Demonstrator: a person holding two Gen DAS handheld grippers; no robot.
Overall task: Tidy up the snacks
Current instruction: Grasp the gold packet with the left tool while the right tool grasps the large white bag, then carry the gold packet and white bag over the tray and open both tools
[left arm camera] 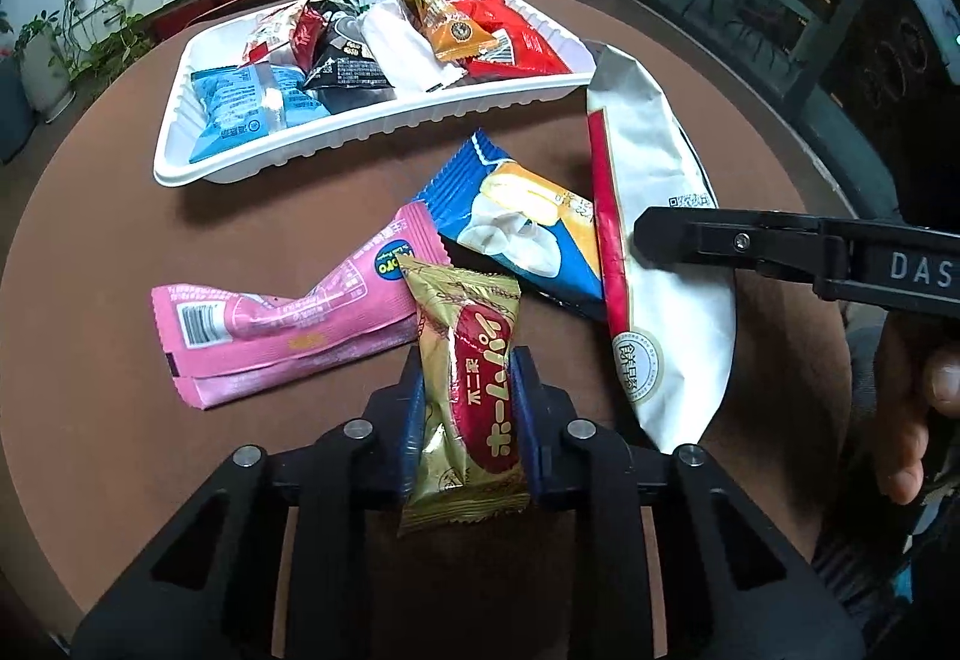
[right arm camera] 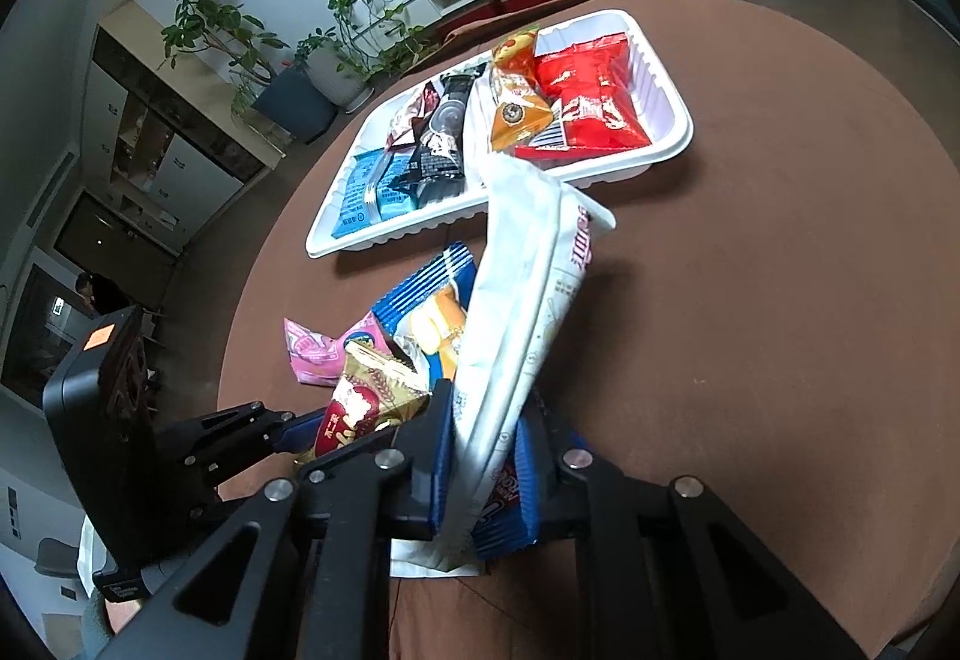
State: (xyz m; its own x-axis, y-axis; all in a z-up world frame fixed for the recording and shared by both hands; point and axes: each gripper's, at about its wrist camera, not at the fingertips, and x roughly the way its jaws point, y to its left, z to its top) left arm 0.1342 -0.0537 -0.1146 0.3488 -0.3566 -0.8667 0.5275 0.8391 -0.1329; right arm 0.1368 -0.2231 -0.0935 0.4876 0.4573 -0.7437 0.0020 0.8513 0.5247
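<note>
Snacks in crinkled wrappers lay partly sorted: several filled the white ribbed plastic tray (left arm camera: 180, 144) at the far side of the round brown table (left arm camera: 102, 264). Nearer, the left gripper (left arm camera: 465, 408) was clamped on a gold foil packet with a red oval label (left arm camera: 462, 360). The right gripper (right arm camera: 480, 456) pinched a long white pouch (right arm camera: 516, 264). A pink wrapper (left arm camera: 282, 324) and a blue wrapper (left arm camera: 516, 222) lay between, on the table.

The counter (left arm camera: 90, 270) is plain brown. The tray (left arm camera: 372, 135) is white and ribbed. One packet (left arm camera: 465, 396) is gold with a red oval, one wrapper (left arm camera: 282, 324) pink, one pack (left arm camera: 516, 234) blue with yellow, and the long bag (left arm camera: 666, 264) silver-white with a red stripe.
</note>
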